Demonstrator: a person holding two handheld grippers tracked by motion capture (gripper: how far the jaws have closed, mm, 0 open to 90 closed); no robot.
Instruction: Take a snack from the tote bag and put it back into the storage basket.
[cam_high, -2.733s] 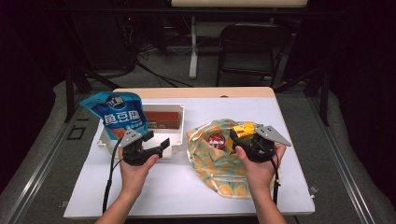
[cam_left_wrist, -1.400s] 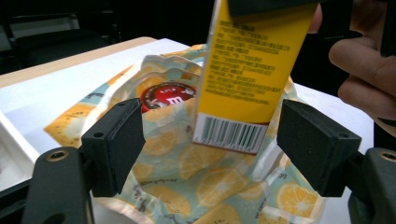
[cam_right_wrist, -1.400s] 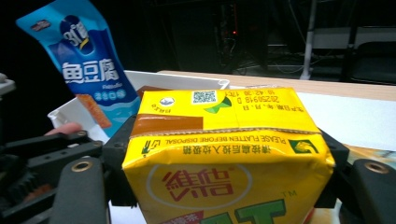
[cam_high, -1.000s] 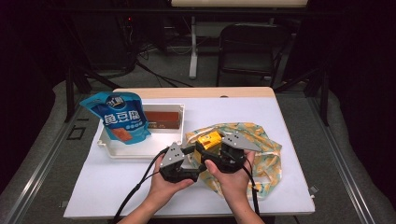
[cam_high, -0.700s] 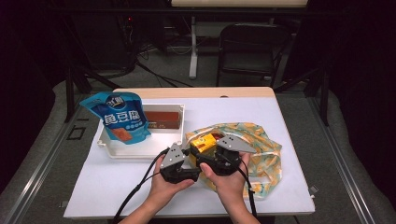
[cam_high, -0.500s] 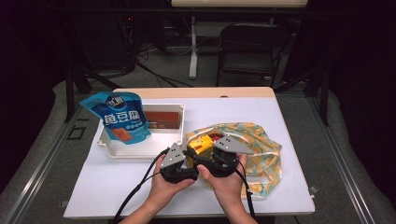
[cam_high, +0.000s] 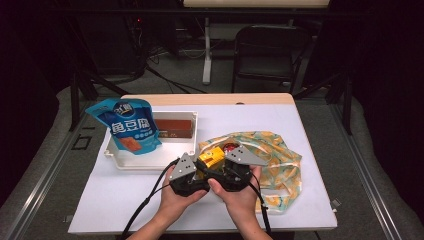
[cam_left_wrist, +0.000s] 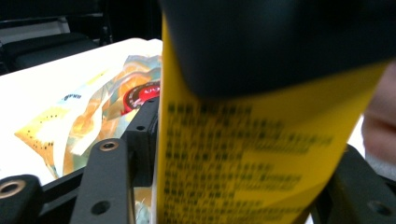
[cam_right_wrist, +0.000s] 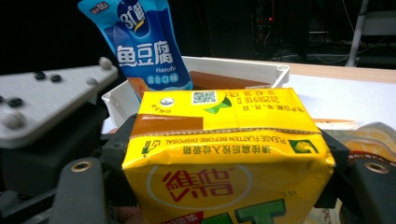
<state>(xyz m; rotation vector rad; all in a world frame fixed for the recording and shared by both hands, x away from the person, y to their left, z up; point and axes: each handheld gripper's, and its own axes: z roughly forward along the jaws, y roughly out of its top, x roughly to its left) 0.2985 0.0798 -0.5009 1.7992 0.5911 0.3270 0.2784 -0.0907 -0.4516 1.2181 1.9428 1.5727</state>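
Note:
A yellow drink carton (cam_high: 212, 156) hangs just above the table in front of the tray. My right gripper (cam_high: 218, 162) is shut on it, and in the right gripper view its jaws press both sides of the carton (cam_right_wrist: 219, 140). My left gripper (cam_high: 204, 169) meets it from the left. Its jaws have just been closing, with the carton (cam_left_wrist: 233, 154) between them. A sliver of light remains beside the left jaw, so the pads stand off the carton. The right gripper's dark body covers the top of the left gripper view.
A blue snack pouch (cam_high: 129, 126) leans upright in the white tray (cam_high: 150, 162), with a brown packet (cam_high: 172, 126) lying behind it. A yellow patterned plastic bag (cam_high: 272, 155) is spread at the right, with a red-lidded item (cam_high: 229, 146) in it. A chair stands beyond the table.
The two grippers, once apart, have come together in front of the tray. The right one carried the carton left from over the bag, and the left one moved right from the tray.

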